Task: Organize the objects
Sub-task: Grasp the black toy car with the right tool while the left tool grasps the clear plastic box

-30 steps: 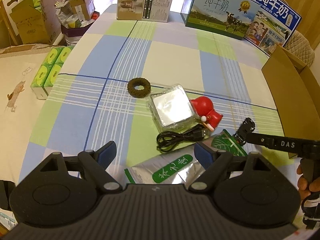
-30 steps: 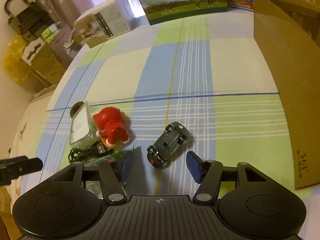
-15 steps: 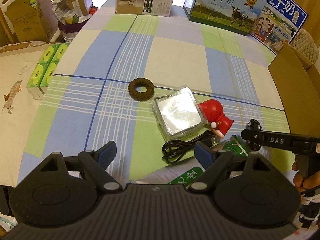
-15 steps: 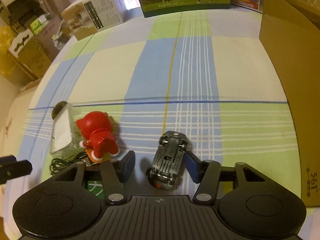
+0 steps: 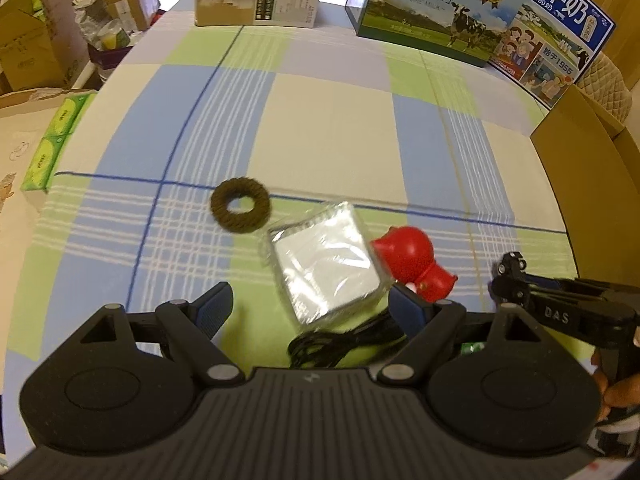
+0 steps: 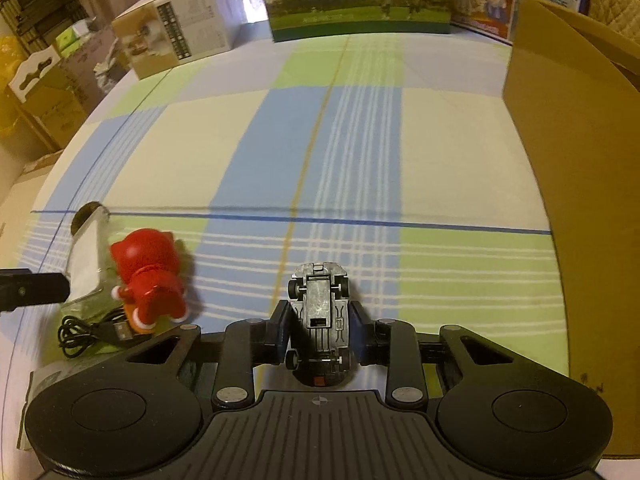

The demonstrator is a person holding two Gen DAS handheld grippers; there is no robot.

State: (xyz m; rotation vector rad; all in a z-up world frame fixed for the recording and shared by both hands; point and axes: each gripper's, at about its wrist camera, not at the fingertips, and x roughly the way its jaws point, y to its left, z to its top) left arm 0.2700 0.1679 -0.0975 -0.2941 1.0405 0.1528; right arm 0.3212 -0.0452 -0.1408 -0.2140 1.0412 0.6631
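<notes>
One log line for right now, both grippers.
left gripper: open, empty | right gripper: shut on small grey toy car, underside up | brown cardboard box: right of car

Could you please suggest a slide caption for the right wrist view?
Right gripper clamps an upturned toy car above the plaid tablecloth, beside a cardboard box.

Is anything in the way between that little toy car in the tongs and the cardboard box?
Nothing visible. The right tongs grip the toy car, and only bare tablecloth lies between it and the cardboard box.
</notes>
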